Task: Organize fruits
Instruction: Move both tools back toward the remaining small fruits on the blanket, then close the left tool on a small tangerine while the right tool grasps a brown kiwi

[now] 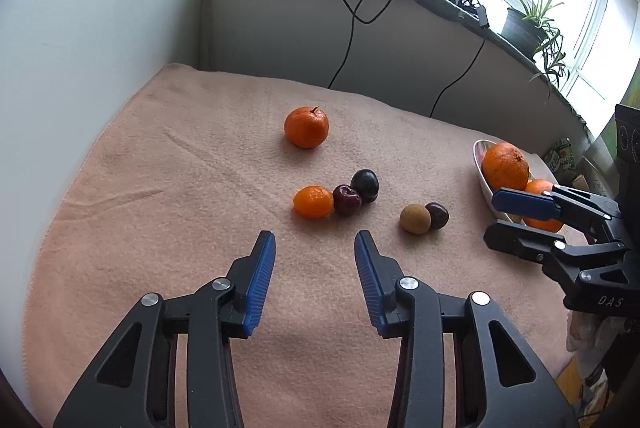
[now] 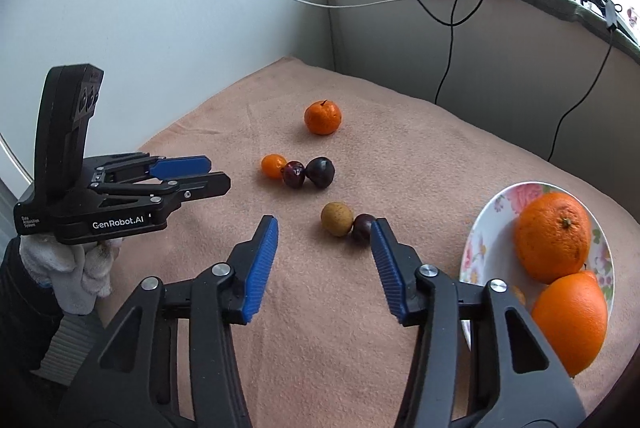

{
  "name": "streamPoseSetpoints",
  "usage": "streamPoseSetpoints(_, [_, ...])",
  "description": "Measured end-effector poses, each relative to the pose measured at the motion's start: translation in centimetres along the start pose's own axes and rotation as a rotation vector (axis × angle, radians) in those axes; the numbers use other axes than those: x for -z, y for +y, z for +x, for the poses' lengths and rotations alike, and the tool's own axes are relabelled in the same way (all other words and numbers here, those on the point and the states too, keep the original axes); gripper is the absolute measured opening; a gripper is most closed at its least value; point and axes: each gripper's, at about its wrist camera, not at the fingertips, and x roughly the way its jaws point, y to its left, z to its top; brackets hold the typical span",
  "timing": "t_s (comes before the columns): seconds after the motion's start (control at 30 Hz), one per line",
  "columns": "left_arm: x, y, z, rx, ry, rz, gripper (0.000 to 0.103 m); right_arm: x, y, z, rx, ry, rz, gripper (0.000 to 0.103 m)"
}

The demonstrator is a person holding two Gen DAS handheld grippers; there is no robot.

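Observation:
On the peach towel (image 1: 160,188) lie a tangerine (image 1: 306,127) (image 2: 323,117), a small orange fruit (image 1: 313,202) (image 2: 273,166) touching two dark plums (image 1: 346,200) (image 2: 320,172), and a tan fruit (image 1: 415,219) (image 2: 337,219) beside a dark one (image 1: 437,215) (image 2: 362,227). A floral plate (image 2: 486,228) (image 1: 480,164) at the right holds two big oranges (image 2: 554,234) (image 1: 505,166). My left gripper (image 1: 315,236) (image 2: 218,174) stands open just short of the small orange fruit. My right gripper (image 2: 324,224) (image 1: 491,218) is open, nothing in it, with the tan and dark pair just beyond its tips.
A white wall (image 1: 100,28) borders the towel on the left and a grey ledge (image 1: 320,28) with hanging cables (image 1: 348,40) at the back. A potted plant (image 1: 532,24) stands on the sill. A gloved hand (image 2: 76,276) holds the left gripper.

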Motion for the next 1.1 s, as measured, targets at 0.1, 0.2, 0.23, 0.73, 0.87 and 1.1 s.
streamPoseSetpoints(0.1, [-0.3, 0.2, 0.8, -0.005, 0.013, 0.008, 0.039, -0.3, 0.1, 1.3, -0.007, 0.027, -0.018, 0.045])
streamPoseSetpoints(0.2, [-0.6, 0.3, 1.4, -0.011, 0.024, 0.025, 0.039, -0.6, 0.0, 2.5, 0.000, 0.055, -0.042, 0.044])
streamPoseSetpoints(0.23, [-0.8, 0.3, 1.6, -0.013, 0.028, 0.032, 0.039, -0.6, -0.1, 2.8, 0.002, 0.061, -0.049, 0.044])
streamPoseSetpoints(0.73, [-1.6, 0.6, 4.0, -0.023, 0.070, 0.073, 0.037, -1.4, -0.4, 5.6, 0.009, 0.110, -0.115, 0.039])
streamPoseSetpoints(0.87, [-1.7, 0.5, 4.3, -0.025, 0.073, 0.079, 0.037, -1.7, -0.2, 6.0, 0.012, 0.116, -0.133, 0.039])
streamPoseSetpoints(1.1, [-2.2, 0.0, 5.2, -0.020, 0.079, 0.095, 0.036, -1.9, 0.0, 6.2, 0.028, 0.124, -0.154, 0.039])
